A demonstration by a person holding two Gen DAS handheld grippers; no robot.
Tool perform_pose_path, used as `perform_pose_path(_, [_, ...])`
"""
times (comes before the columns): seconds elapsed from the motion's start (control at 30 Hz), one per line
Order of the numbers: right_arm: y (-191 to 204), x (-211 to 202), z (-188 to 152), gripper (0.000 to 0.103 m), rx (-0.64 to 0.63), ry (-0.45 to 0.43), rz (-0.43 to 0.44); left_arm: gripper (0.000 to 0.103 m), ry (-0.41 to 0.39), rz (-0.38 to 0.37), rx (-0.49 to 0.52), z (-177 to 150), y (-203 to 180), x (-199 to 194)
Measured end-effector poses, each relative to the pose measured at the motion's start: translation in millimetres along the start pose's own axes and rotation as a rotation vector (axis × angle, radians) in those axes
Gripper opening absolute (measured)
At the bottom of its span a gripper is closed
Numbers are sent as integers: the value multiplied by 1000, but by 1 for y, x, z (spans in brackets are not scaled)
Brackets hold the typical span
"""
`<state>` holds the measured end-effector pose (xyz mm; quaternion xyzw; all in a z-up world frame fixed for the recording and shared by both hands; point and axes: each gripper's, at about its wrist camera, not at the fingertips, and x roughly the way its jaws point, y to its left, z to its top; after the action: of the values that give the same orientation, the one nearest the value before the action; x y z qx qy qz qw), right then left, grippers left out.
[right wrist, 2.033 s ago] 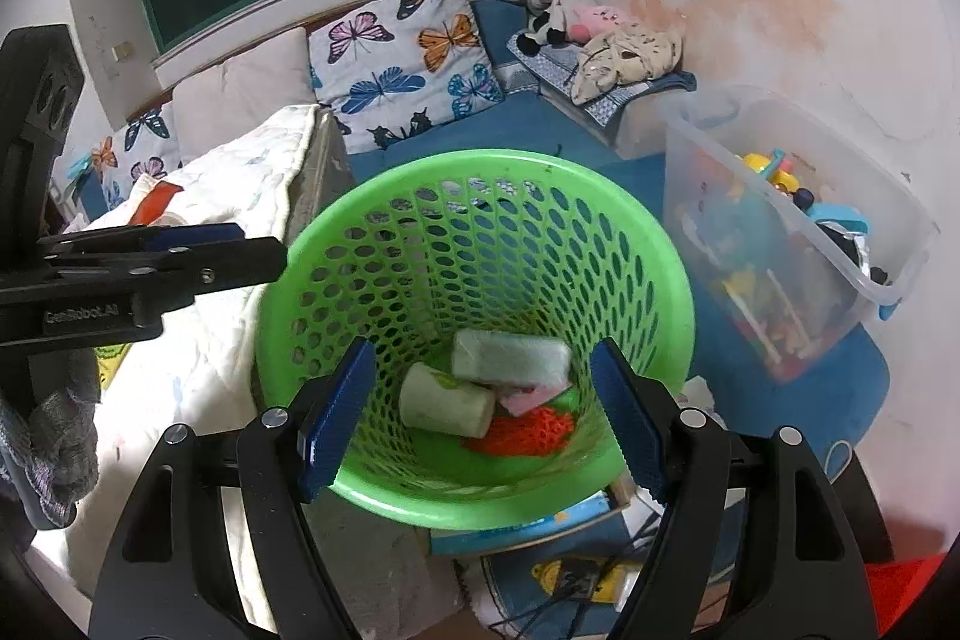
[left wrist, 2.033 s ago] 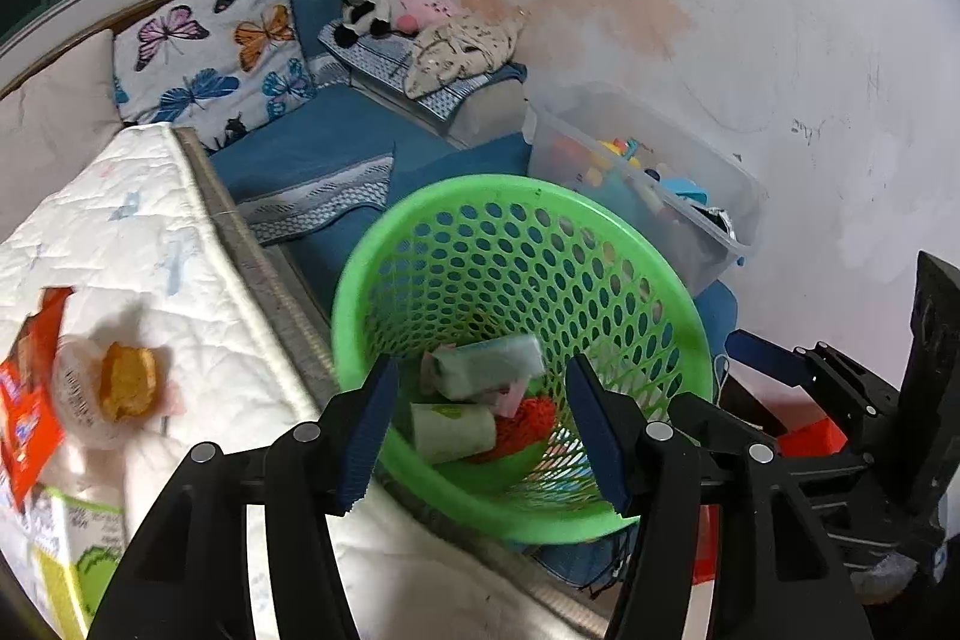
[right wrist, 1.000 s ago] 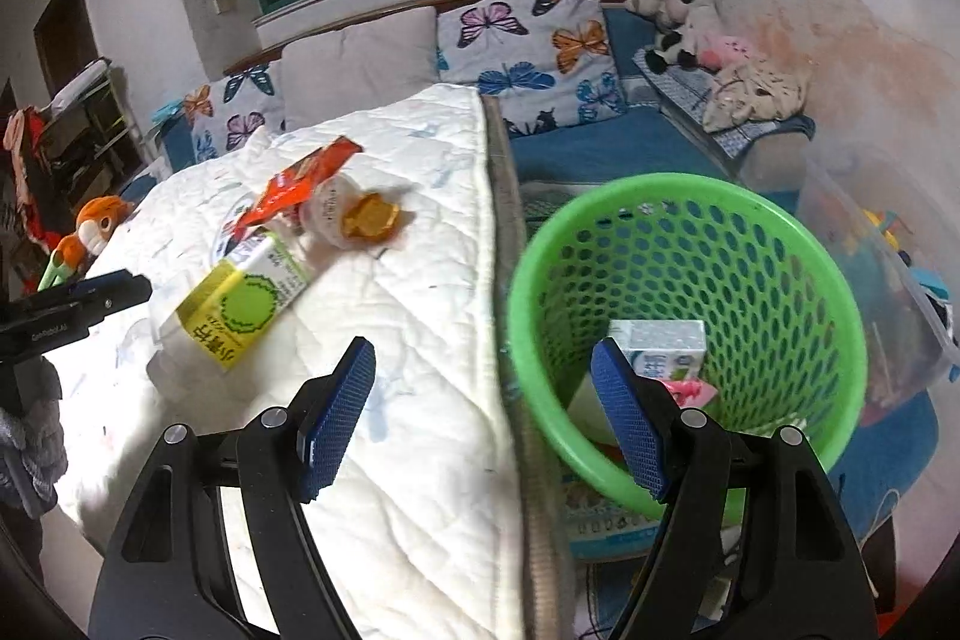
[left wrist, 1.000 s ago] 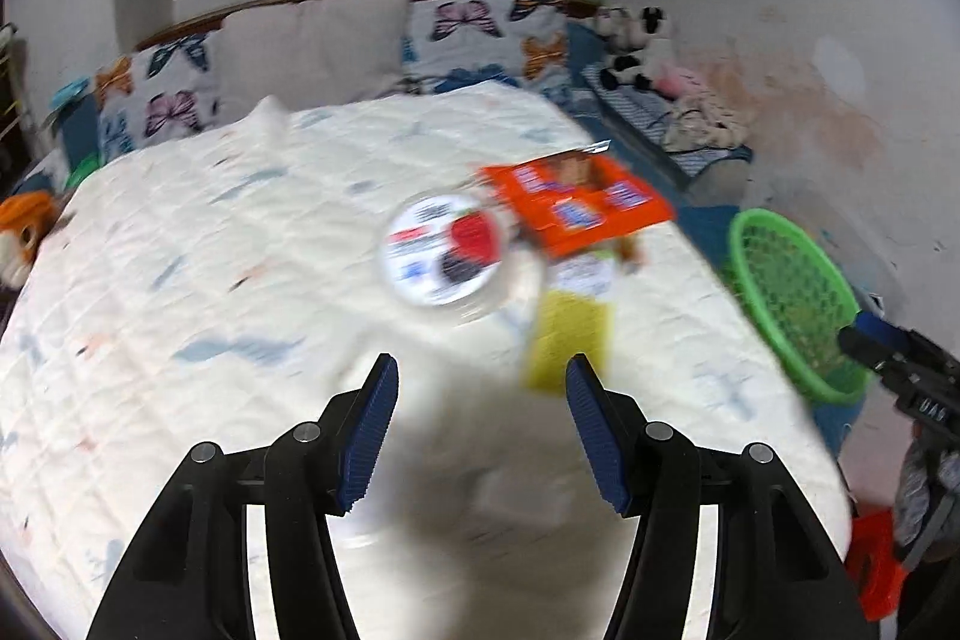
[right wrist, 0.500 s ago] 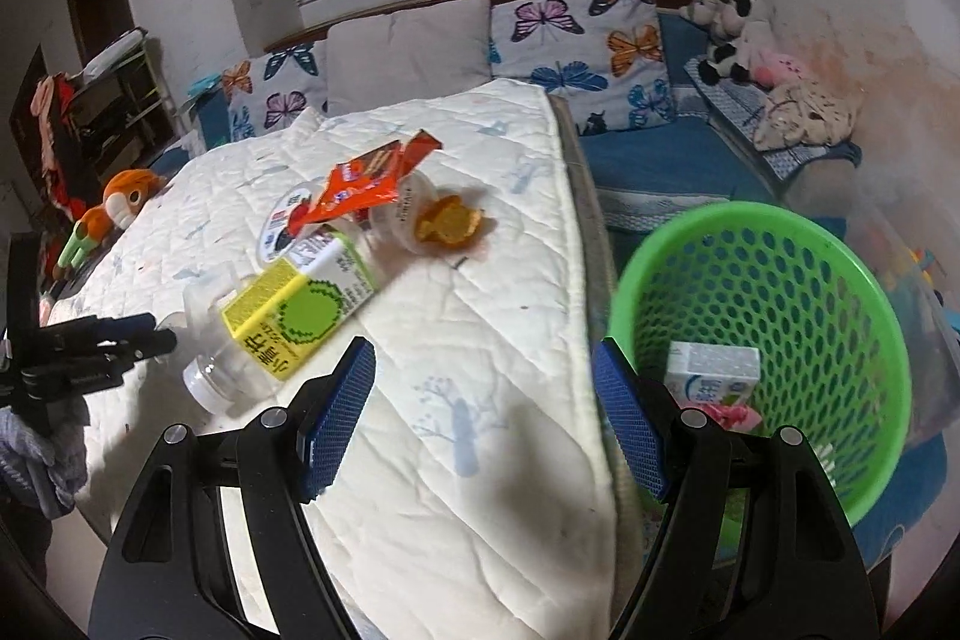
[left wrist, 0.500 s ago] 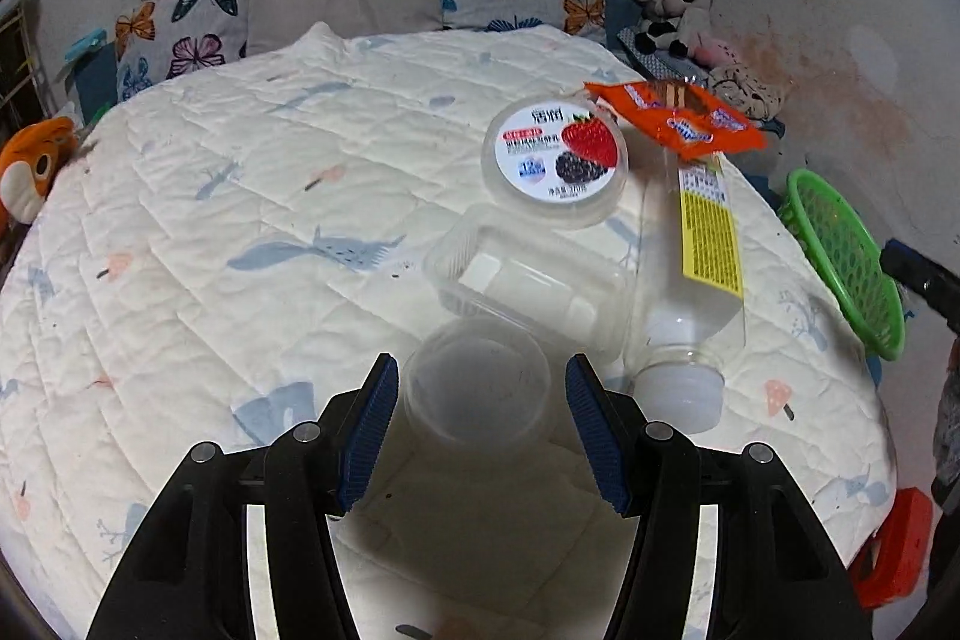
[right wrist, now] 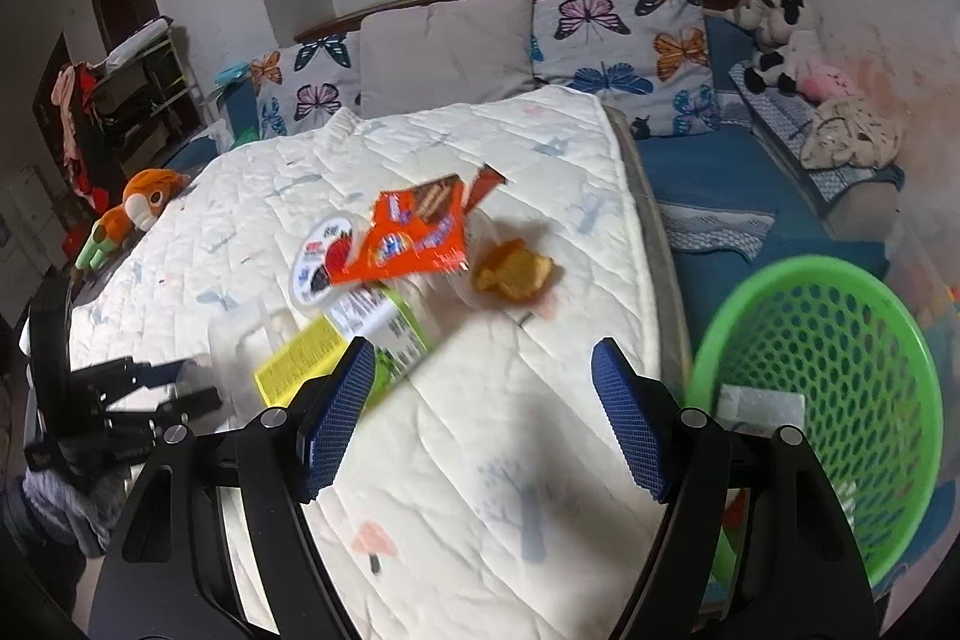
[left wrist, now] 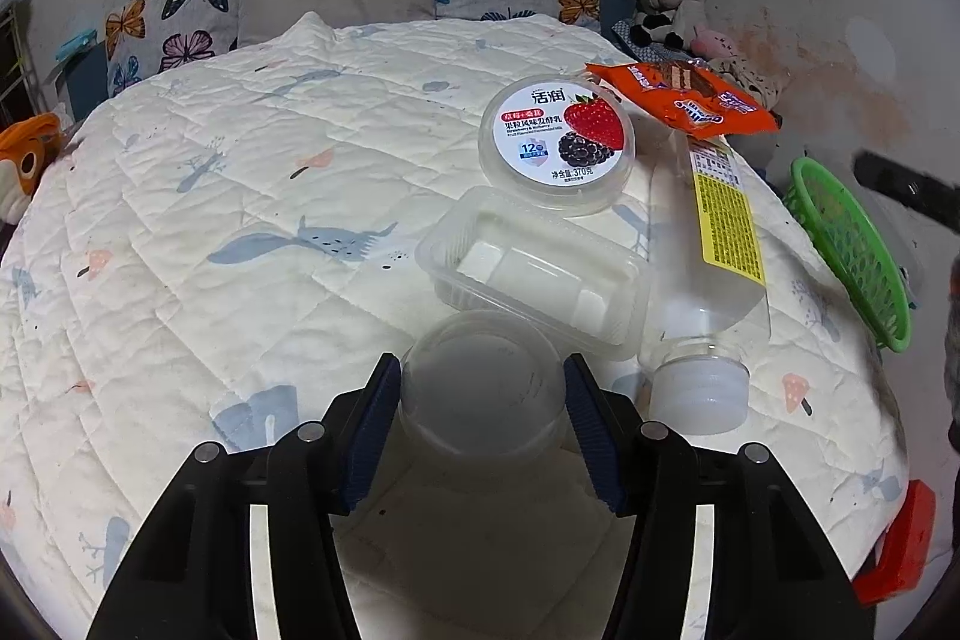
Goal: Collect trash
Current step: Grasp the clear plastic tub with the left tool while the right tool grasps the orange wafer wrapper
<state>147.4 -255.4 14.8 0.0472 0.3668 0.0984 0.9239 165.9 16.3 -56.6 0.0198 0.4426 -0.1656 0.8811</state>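
Trash lies on the white quilted bed [left wrist: 240, 232]. My left gripper [left wrist: 482, 418] is open with its fingers around a clear round plastic cup [left wrist: 483, 388]; the pads look just beside its sides. Beyond it lie a clear rectangular tray [left wrist: 534, 271], a yogurt tub with a strawberry lid [left wrist: 557, 142], a plastic bottle with a yellow label [left wrist: 714, 280] and an orange snack wrapper [left wrist: 684, 100]. My right gripper [right wrist: 480, 418] is open and empty above the bed's right edge, next to the green basket [right wrist: 840, 352]. A cup with orange food [right wrist: 513, 271] lies ahead of it.
The green basket [left wrist: 852, 244] stands on the floor off the bed's right side and holds a carton [right wrist: 759, 403]. Butterfly pillows [right wrist: 612, 40] line the headboard. Plush toys [right wrist: 780, 40] sit on a blue mat at right; an orange plush [right wrist: 138, 211] lies at the bed's left.
Both grippers swung away from the basket to the bed. My left gripper moved forward until the clear cup sits between its fingers. My right gripper drifted left along the bed edge.
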Motion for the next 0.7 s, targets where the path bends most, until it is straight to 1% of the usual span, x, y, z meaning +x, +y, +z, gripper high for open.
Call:
perform_pose_path(0.13, [11, 11, 17, 75, -25, 1, 16, 54, -14, -3, -9, -1, 3, -8])
perform_pose_path(0.17, [14, 15, 22, 77, -33, 1, 19, 54, -19, -3, -10, -1, 4, -11])
perform_pose_path(0.3, [22, 33, 37, 78, -38, 27, 36, 54, -39, -3, -17, -2, 9, -21])
perform_pose_path(0.5, [16, 62, 53, 78, -18, 64, 15, 54, -66, -8, -40, -2, 19, -34])
perform_pose_path(0.63, [12, 80, 59, 78, -4, 95, 32, 54, -74, -14, -52, -1, 24, -38])
perform_pose_path(0.7, [12, 88, 59, 75, -3, 112, 42, 54, -77, -15, -57, -1, 26, -38])
